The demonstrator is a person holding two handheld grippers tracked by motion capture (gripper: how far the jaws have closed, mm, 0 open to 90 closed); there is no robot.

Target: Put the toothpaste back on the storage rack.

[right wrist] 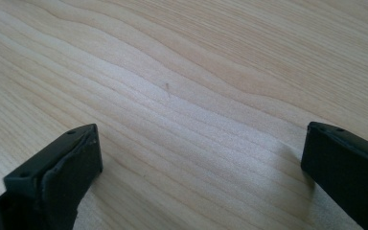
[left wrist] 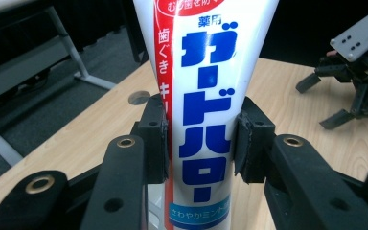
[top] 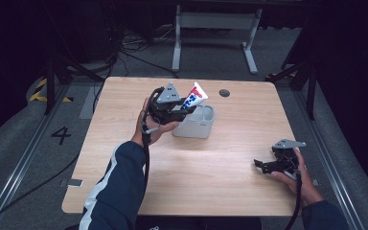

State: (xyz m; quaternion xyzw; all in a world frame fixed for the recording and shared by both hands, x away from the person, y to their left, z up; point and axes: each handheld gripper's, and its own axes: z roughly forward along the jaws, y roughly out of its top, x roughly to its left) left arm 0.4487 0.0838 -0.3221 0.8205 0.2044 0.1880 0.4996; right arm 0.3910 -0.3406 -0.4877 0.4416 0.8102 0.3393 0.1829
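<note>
Above the middle of the counter [top: 230, 143], toward its far edge, the left gripper [top: 179, 109] holds a toothpaste tube [top: 194, 97] just over a white holder [top: 199, 125]. Its jaws pinch the tube across the flat body, one pad on each side, as the left gripper view shows [left wrist: 206, 120]. The tube is tilted, its upper end leaning away toward the far right corner; this attitude suggests it is being lowered into or lifted out of the holder, and I cannot tell which. Near the right edge, toward the near corner, the right gripper [top: 270, 165] rests low on the bare wood with its jaws spread and empty, likely parked clear of the work.
</note>
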